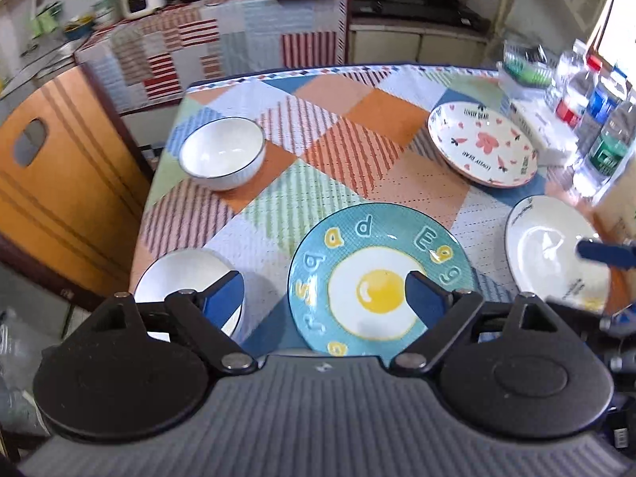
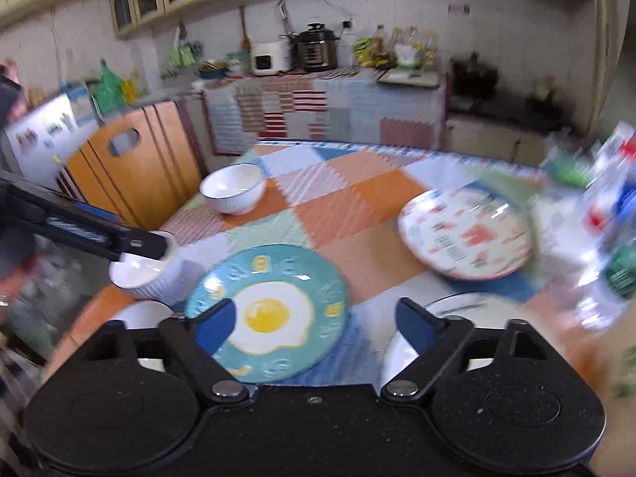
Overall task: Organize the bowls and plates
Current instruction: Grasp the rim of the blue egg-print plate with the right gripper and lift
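A teal fried-egg plate lies at the table's near middle. My left gripper hangs open: its left finger is over a white ribbed bowl, its right finger over the egg plate. The right wrist view shows a left finger above that bowl's rim. My right gripper is open, one finger over the egg plate and the other over a white plate. A second white bowl sits far left, a pink-patterned plate far right.
A patchwork cloth covers the table. Several water bottles and a white pack crowd the right edge. A wooden chair stands against the left side. Another white dish shows near the front left corner.
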